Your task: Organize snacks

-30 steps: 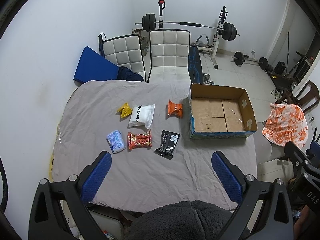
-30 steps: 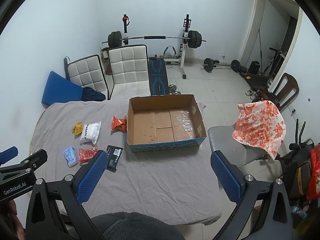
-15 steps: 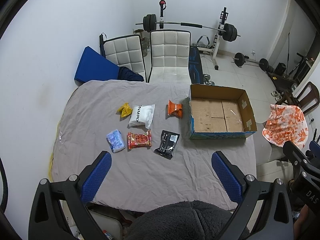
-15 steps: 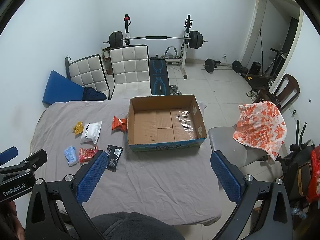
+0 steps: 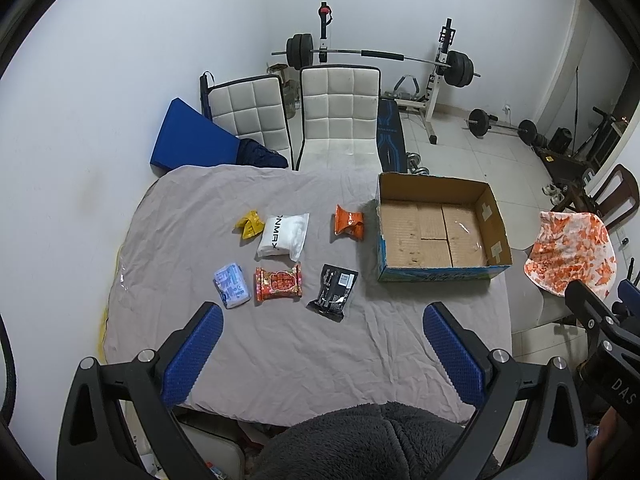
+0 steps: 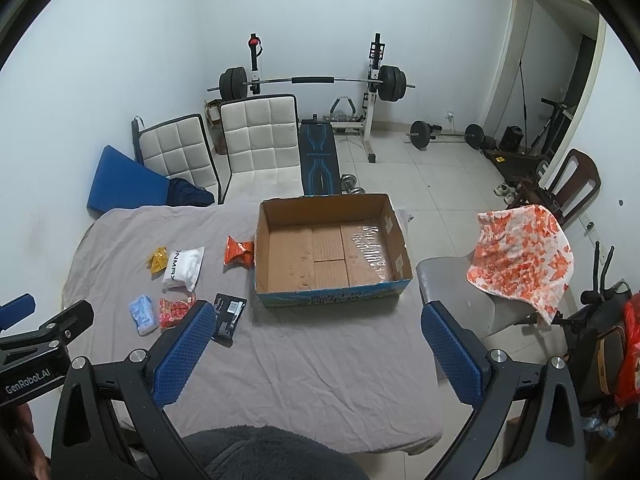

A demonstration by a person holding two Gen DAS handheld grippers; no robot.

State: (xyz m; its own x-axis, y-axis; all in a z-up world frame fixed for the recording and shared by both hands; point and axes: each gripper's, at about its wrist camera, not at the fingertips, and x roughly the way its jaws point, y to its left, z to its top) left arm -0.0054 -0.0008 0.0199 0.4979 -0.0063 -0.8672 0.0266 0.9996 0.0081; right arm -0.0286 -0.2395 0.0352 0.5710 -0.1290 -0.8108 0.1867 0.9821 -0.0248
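while both claws gape empty, snacks (image 5: 280, 256) lie ahead, l of box (image 5: 440, 232).

Matt cardboard box (image 5: 440, 276), wrinkled grey cloth (image 5: 280, 344), glossy plastic pkts (image 5: 284, 234).

We record both views as evenly and fairly brightly lit by cool, diffuse light from overhead, its source out of frame. Shadows are soft and short: a faint one lies at the foot of the cardboard box (image 6: 334, 248), toward 6 o'clock, and the doorway (image 6: 560, 80) at 2 o'clock is dark. We note glare on the clear tape (image 6: 370, 240) inside the box, and a paler sheen on the floor tiles (image 6: 420, 172). Focus is sharp across the table cloth (image 5: 304, 344), with print on the packets legible. Fisheye distortion bends walls and door frame strongly toward the rim; black vignette fills all four corners. The fleece sleeve (image 5: 380, 440) at 6 o'clock is slightly soft.
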